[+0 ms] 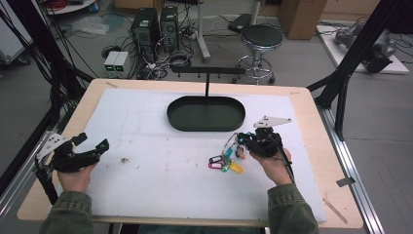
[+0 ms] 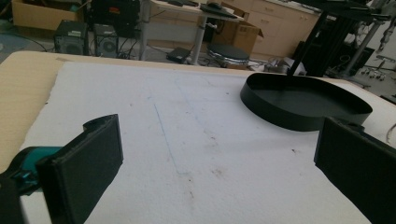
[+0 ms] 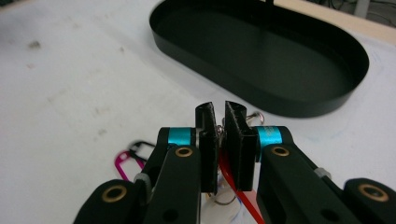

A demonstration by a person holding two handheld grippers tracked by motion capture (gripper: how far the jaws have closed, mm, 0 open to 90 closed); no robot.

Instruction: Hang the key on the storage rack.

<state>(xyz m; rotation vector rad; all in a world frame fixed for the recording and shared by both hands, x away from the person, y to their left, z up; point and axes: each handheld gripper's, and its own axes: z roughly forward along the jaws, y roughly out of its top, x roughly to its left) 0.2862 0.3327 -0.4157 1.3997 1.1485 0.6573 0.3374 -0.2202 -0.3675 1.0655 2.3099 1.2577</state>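
Observation:
A bunch of coloured key tags (image 1: 225,161) on wire rings hangs from my right gripper (image 1: 242,141), with its lower tags resting on the white mat. In the right gripper view that gripper (image 3: 220,109) is shut on the bunch. A red tag (image 3: 238,193) and a metal ring (image 3: 256,116) show between and beyond the pads, and a pink tag (image 3: 122,163) lies lower left. The black oval tray (image 1: 206,129) lies just beyond it. My left gripper (image 1: 92,142) rests at the table's left side, and its own view shows this gripper (image 2: 217,140) open with nothing in it.
A black T-shaped rack (image 1: 207,70) rises at the tray's far side. The white mat (image 1: 146,180) covers most of the wooden table (image 1: 336,204). In the left gripper view the tray (image 2: 299,116) sits ahead to the right. A stool and computers stand behind the table.

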